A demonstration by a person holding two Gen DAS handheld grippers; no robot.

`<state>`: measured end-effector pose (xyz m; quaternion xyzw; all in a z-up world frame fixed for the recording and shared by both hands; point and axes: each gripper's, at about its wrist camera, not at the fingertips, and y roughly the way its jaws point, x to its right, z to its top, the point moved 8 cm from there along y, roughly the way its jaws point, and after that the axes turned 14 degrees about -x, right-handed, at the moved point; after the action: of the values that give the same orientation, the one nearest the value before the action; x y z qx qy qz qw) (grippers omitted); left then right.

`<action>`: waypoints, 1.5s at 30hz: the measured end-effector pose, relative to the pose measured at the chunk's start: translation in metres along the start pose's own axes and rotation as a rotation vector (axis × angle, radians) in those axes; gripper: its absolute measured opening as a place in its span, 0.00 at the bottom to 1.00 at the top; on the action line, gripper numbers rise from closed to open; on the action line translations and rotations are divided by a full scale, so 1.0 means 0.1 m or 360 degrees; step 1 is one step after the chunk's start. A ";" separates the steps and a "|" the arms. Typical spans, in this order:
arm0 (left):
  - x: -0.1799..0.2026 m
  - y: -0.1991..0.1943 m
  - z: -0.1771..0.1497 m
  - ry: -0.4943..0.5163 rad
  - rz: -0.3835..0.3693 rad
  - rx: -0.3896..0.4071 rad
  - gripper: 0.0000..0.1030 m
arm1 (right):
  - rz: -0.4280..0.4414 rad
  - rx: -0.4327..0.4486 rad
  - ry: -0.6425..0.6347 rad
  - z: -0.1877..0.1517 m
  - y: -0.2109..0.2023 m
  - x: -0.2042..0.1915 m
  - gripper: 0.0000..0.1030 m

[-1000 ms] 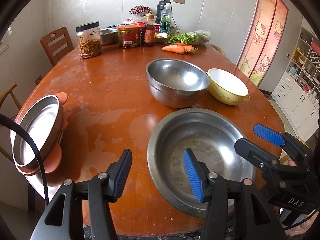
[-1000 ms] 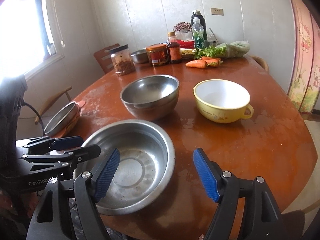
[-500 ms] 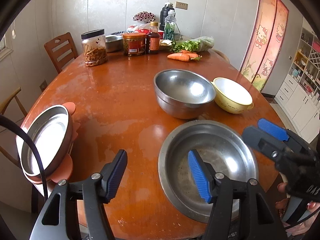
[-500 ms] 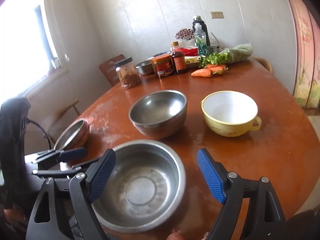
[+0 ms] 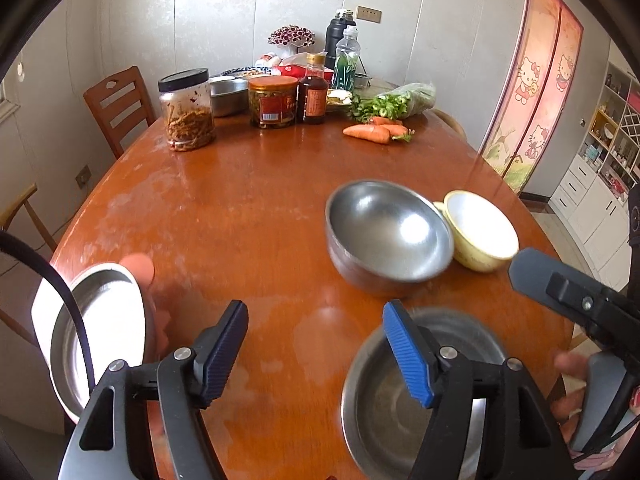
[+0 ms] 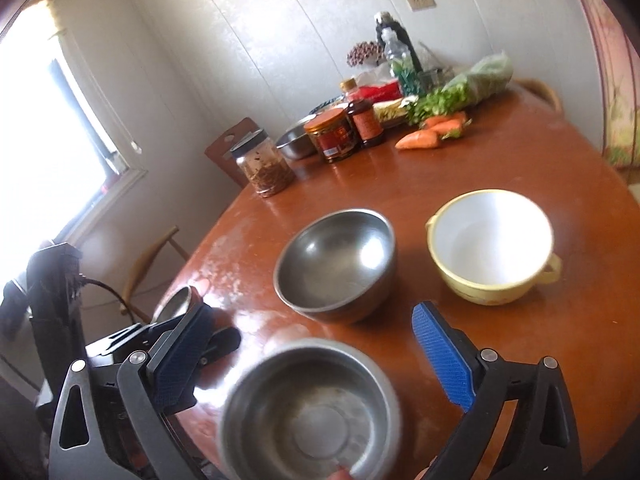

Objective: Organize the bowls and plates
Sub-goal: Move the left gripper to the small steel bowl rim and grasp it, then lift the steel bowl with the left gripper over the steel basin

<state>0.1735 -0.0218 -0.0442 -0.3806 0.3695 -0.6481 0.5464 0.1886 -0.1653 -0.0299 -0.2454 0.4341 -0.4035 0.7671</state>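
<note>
Bowls unstacked, both tongs spread and empty

Left tongs (image 5: pixel 316 344) are spread, holding nothing, hovering over the near edge of the bench (image 5: pixel 256 200). Right tongs (image 6: pixel 316 352) are spread too, framing the wide steel basin (image 6: pixel 312 412) below without touching it; fingertips show at its near rim, contact unclear.

Positions: basin is at the near edge; deep steel bowl (image 6: pixel 336 264) sits just beyond it; yellow handled bowl (image 6: pixel 492 244) is beside that, to the right, apparently just touching it in the left view. Steel plate on an orange holder (image 5: pixel 104 332) sits at the left edge, well apart from the bowls.

Likely step: nesting bowls. Suggested handling:
- pinch a rim, not the curved wall; steel is slick
- lift clear before moving sideways
- set smaller into larger, so the basin stays at the bottom
- lower level, then release

Count:
- steel bowls in play: 2, plus 1 among the far clutter
- yellow bowl: 1
- steel plate: 1
- jars: 2
- sauce bottle: 1
- carrots: about 3
</note>
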 end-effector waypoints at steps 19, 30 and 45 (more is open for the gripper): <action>-0.04 0.52 0.59 0.0011 -0.0009 -0.0199 0.68 | 0.0101 -0.0406 0.0298 0.37 0.58 0.26 0.98; 0.05 0.74 0.58 0.0044 -0.0016 -0.0280 0.68 | 0.0052 -0.0443 0.0303 0.43 0.81 0.36 0.81; 0.12 0.98 0.44 -0.0053 -0.0182 -0.0419 0.34 | -0.0073 -0.0438 0.0170 0.46 0.87 0.39 0.44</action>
<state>0.2531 -0.0492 -0.1117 -0.4801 0.4200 -0.6178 0.4599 0.2751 -0.1481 -0.0883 -0.3361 0.5199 -0.3701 0.6927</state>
